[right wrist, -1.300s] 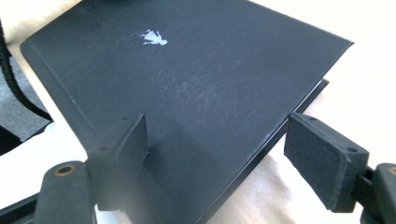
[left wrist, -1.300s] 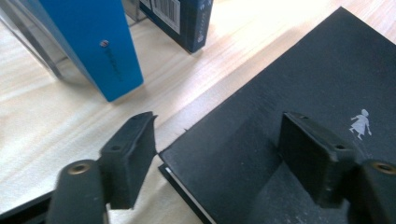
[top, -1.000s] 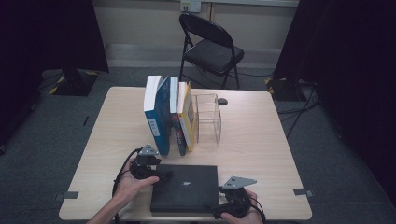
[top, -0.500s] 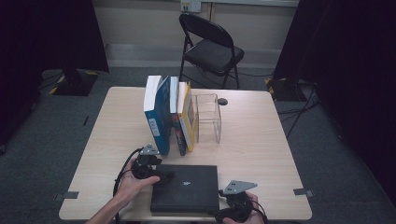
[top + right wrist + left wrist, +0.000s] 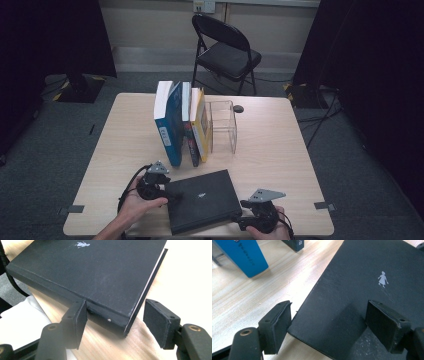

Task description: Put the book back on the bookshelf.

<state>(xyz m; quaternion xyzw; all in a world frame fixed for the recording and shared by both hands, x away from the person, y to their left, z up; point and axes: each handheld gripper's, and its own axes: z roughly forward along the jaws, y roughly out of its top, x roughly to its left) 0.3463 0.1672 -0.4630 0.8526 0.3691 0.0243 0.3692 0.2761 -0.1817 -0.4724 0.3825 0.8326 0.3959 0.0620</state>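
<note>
1. The pale wooden table (image 5: 280, 150) carries everything, and the work sits at its near edge, in easy reach of both hands.
2. Mid-table, a row of upright books (image 5: 181, 125) leans against a clear plastic bookend box (image 5: 223, 126); I'd guess the row is where the flat book is bound.
3. The flat black hardcover book (image 5: 202, 199) lies cover-up at the near edge, one corner jutting past it, which gives the jaws a purchase.
4. The left gripper (image 5: 328, 323) straddles its far-left corner, jaws spread wide, pads clear of the cover.
5. The right gripper (image 5: 122, 323) brackets the near-right corner; its jaws have just been closing around the book, one pad at the spine, the other not yet touching.
</note>
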